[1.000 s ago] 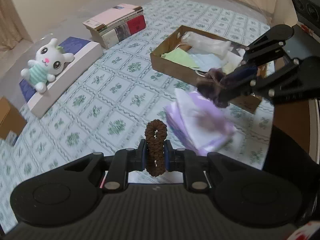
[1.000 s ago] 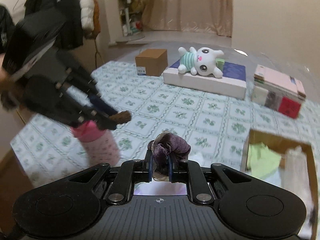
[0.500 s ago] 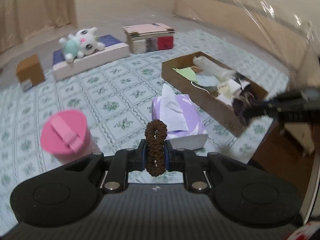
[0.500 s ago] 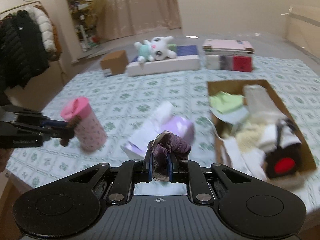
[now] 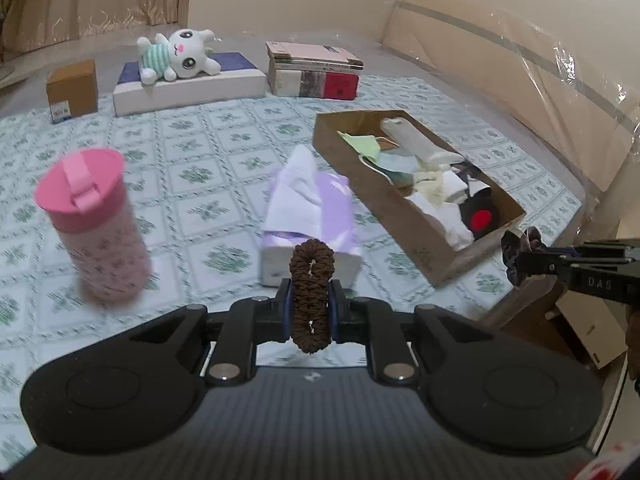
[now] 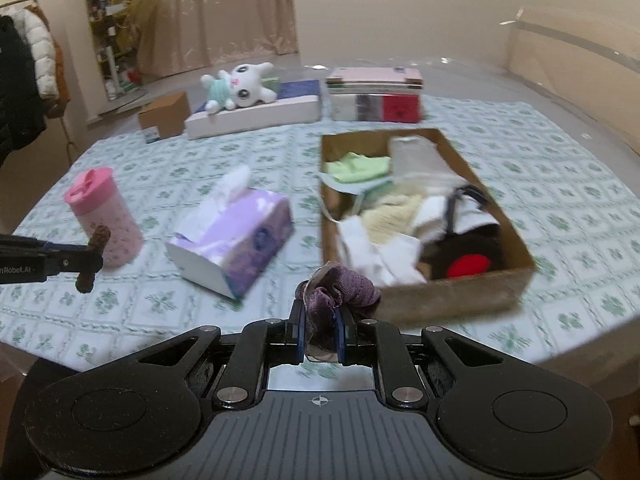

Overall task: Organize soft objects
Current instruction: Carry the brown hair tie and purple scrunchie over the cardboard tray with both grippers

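My left gripper (image 5: 310,309) is shut on a brown scrunchie (image 5: 311,280), which stands upright between its pads. It hovers near the table's front edge, just short of the purple tissue box (image 5: 316,208). My right gripper (image 6: 321,334) is shut on a purple velvet scrunchie (image 6: 342,285), in front of the near wall of the cardboard box (image 6: 452,294). That box holds several cloths, socks and a black item with a red spot. In each wrist view the other gripper reaches in from the side, the right gripper (image 5: 525,265) and the left gripper (image 6: 93,258), each with its scrunchie.
A pink lidded cup (image 5: 96,224) stands at the left. At the back lie a plush bunny (image 5: 176,54) on a flat white box, a stack of books (image 5: 316,72) and a small brown carton (image 5: 72,90). The table edge is close under both grippers.
Both grippers have swung apart and drawn back toward the table's front edge, each still gripping its scrunchie. The left view has rolled level; the pink cup has come into it.
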Action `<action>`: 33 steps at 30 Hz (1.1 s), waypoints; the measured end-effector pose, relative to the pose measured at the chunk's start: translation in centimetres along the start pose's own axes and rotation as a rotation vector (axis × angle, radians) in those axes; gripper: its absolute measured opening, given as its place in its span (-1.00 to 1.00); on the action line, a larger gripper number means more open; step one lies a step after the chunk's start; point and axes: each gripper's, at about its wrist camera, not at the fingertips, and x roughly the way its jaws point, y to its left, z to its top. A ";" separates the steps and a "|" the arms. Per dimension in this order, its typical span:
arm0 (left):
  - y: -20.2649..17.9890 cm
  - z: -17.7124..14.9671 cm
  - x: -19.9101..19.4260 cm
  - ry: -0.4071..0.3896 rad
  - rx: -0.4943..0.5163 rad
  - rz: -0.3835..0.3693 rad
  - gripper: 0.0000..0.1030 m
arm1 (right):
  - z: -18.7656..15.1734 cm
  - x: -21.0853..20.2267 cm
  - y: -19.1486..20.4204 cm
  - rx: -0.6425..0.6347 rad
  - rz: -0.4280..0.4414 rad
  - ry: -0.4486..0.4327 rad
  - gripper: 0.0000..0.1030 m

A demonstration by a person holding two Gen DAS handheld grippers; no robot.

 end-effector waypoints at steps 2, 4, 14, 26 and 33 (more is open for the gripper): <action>-1.2 -0.3 0.5 0.005 -0.011 -0.023 -0.70 | -0.4 -0.5 -1.1 0.028 -0.010 -0.003 -0.72; -2.6 -0.6 1.1 0.012 -0.013 -0.055 -0.70 | -0.7 -1.0 -1.9 0.049 -0.023 -0.006 -0.72; -8.5 -0.1 3.7 0.051 0.052 -0.158 -0.70 | -0.9 -2.6 -4.7 0.097 -0.058 -0.026 -0.72; -12.4 2.2 6.6 0.030 0.074 -0.174 -0.70 | -0.4 -2.4 -7.2 0.101 -0.081 -0.039 -0.72; -14.0 3.7 8.8 0.024 0.073 -0.183 -0.70 | 1.2 -1.6 -9.5 0.087 -0.096 -0.054 -0.72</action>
